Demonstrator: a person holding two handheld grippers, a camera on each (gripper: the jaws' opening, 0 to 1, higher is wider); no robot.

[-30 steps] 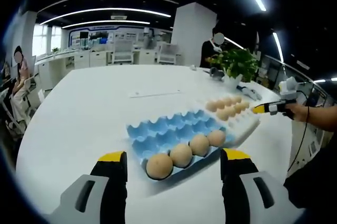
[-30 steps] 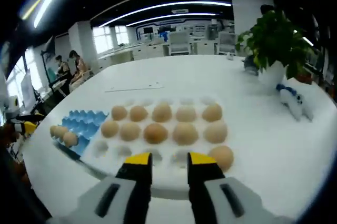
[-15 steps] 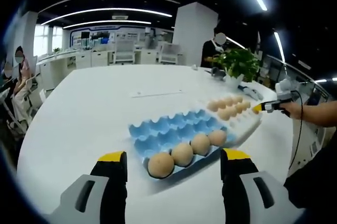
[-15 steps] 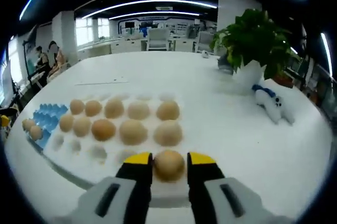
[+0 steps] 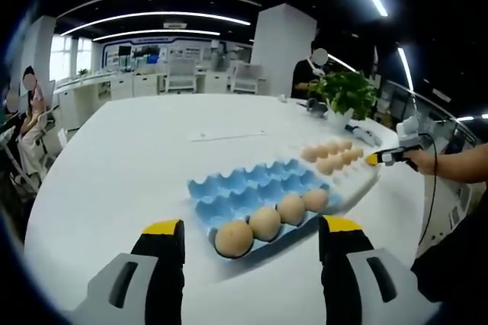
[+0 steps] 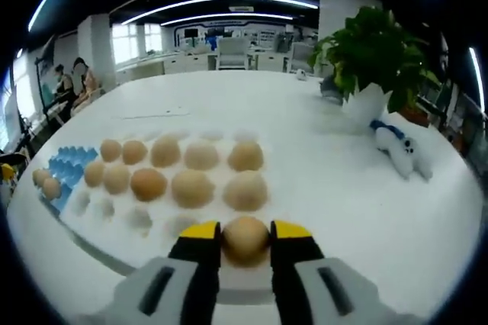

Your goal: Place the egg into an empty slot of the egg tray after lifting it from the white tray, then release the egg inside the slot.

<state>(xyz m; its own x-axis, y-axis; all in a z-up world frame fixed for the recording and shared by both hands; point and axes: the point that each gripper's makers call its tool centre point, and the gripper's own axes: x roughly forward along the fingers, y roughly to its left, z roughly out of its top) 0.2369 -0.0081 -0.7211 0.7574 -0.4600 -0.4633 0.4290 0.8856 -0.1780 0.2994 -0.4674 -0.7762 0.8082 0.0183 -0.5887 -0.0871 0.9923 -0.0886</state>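
Clamping the egg (image 6: pixel 245 239) between its jaws, the right gripper (image 6: pixel 245 233) sat at the white tray's (image 6: pixel 252 285) near edge, ready to lift. Meanwhile the left gripper (image 5: pixel 252 227) hung with jaws apart before the blue tray (image 5: pixel 229 191), whose back slots lay free.

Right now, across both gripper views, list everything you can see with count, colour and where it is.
Blue egg tray: one, blue, on the white table, beside the white tray.
Eggs in the blue egg tray: four, tan, along its near edge in the left gripper view.
White tray: one, white, on the table under the right hand-held gripper.
Eggs on the white tray: ten, tan, in two rows.
Egg: one, tan, between the right jaws.
Table: one, white, round.
Potted plant: one, green in a white pot, at the table's far side.
Soft toy: one, white and blue, near the plant.
Left hand-held gripper: yellow-tipped, open.
Right hand-held gripper: yellow-tipped, shut on the egg.
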